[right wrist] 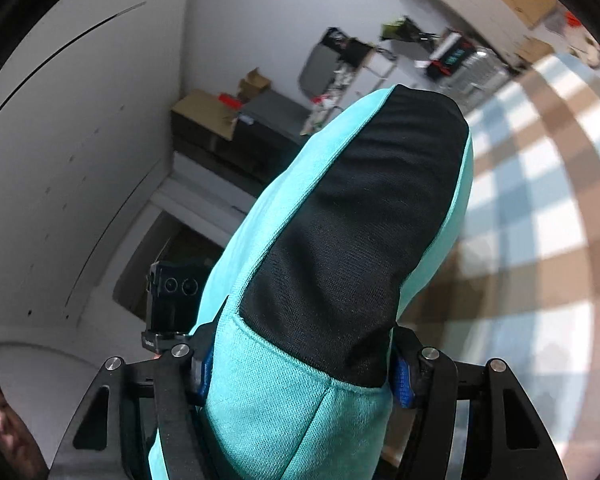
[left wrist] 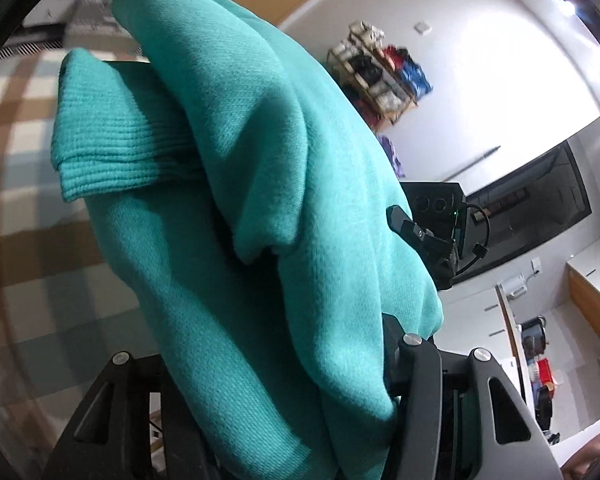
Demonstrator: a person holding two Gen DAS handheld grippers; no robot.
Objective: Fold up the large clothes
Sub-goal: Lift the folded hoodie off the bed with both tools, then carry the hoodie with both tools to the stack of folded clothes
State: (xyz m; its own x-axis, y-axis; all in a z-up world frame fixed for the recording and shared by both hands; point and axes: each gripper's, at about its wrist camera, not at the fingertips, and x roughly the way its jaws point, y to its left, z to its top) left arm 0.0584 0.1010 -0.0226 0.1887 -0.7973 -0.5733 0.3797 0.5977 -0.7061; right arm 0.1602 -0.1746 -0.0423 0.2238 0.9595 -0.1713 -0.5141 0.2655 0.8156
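Teal knit fills both wrist views: the sweatshirt [left wrist: 236,208] is lifted clear of the checked surface [left wrist: 16,128], bunched thickly over each tool. Its body is a fine, soft-looking weave, and a ribbed cuff or hem [left wrist: 112,148] folds out to one side; in the right view a black mesh-like panel [right wrist: 360,232] runs up the middle, bordered by teal seams. The right gripper [right wrist: 300,376] is clenched on the garment, blue-padded fingers [right wrist: 400,380] pressing the cloth from both sides, which looks like a firm pinch near a seam. The left gripper [left wrist: 268,384] has cloth packed between its fingers and draped over them; it appears to grasp the sweatshirt, though the contact itself is hidden. Holding 2 points aloft this way probably lets the heavy fabric hang and straighten before it is laid flat for folding. Beyond lie the brown, blue and white checks, then white walls and cluttered shelves [left wrist: 380,68].
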